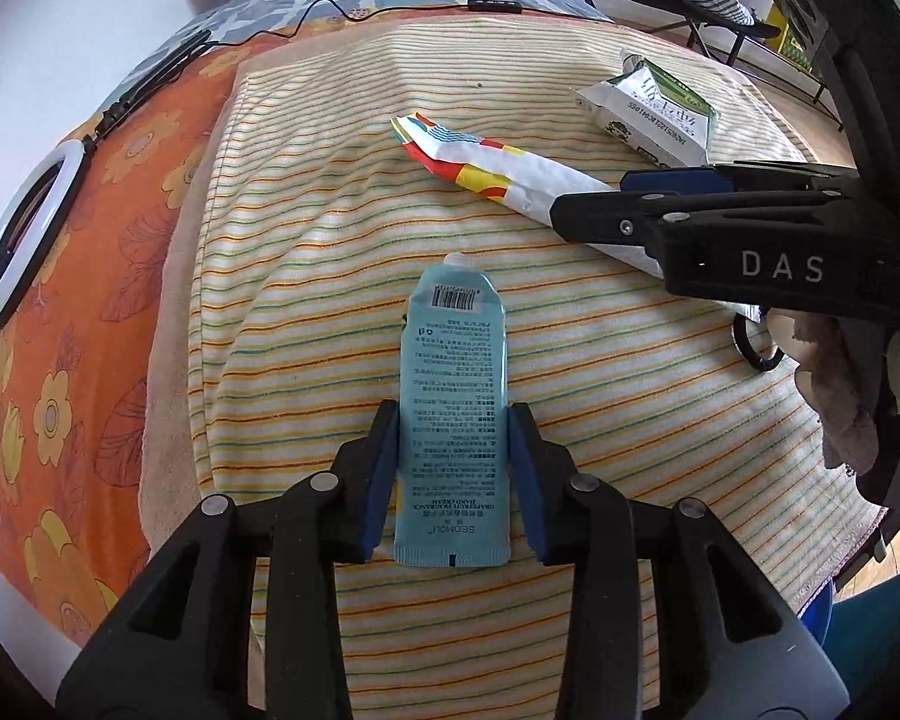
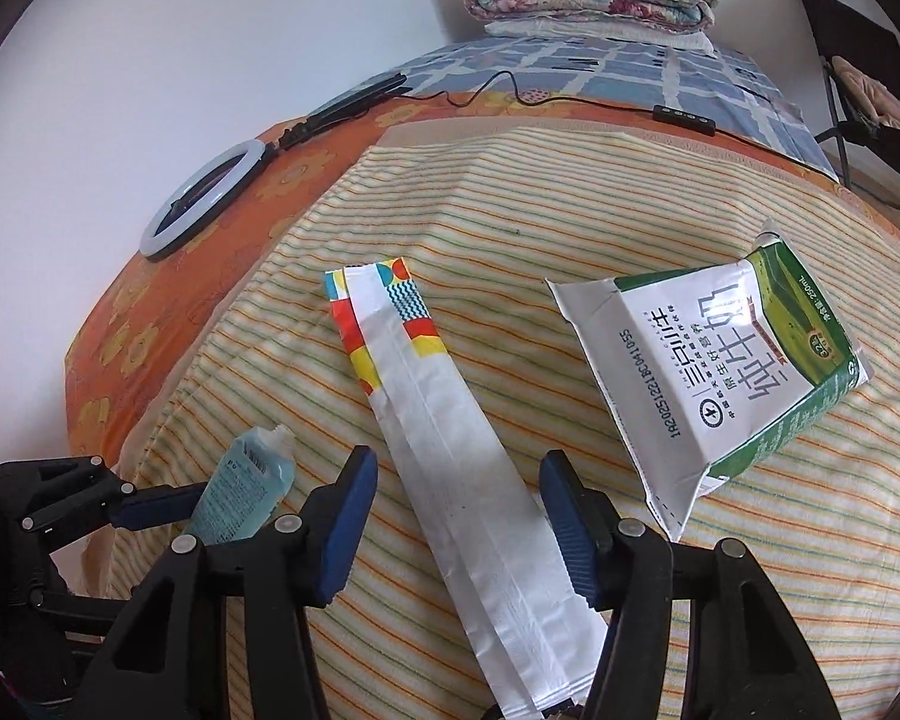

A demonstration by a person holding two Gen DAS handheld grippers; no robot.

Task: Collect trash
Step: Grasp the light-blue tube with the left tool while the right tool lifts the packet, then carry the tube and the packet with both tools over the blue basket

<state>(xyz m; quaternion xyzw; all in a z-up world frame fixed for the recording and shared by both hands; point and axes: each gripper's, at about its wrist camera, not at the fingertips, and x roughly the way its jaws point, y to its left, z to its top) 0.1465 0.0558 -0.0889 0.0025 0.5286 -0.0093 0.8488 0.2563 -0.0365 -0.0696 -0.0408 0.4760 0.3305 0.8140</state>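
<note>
Left tongs (image 1: 453, 474) straddle the lower half of a blue hand-cream tube (image 1: 453, 396), their blue pads touching or nearly touching its two edges; whether they are actually clenched on it I cannot tell. Right tongs (image 2: 459, 516) are spread wide on either side of a long white wrapper (image 2: 450, 432) with a coloured end, neither pad touching it, so they are released. Both pieces of trash lie flat on a striped blanket (image 1: 306, 276) spread over the bed. Beyond the wrapper, off to the right, a flattened milk carton (image 2: 732, 372) lies untouched, apart from both tongs.

The tube is slick and soft, and its cap looks to be missing: a hard squeeze could push cream out, and a light one could let it slip. The wrapper is thin and flat against soft cloth, so closing on it may pinch the blanket too, or slide over it.

Both tongs point forward and down along the length of their items, low over the bed. The right one reaches in across the left view from the side, close beside the other.
</note>
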